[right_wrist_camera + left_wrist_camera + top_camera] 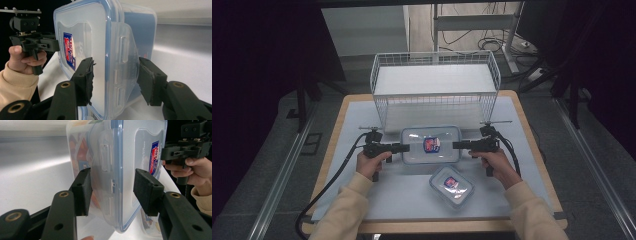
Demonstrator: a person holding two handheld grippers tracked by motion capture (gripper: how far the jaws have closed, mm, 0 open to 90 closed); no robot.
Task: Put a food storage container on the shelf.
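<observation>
My bench (pixel 352 107) has a wooden edge under a pale grey mat (pixel 402 197). On the mat I see a white wire basket (pixel 435 90) far, a large lidded container (pixel 430 144) mid-bench, and a small lidded container (pixel 452 186) near right.

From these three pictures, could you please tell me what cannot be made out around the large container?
- Large container contents: blurred behind its clouded wall in the left gripper view.
- Label print: too small in the high view.
- Whether the left hand-held gripper pads press the side latch: unclear.
- Small container contents: lid hides them, high view.
</observation>
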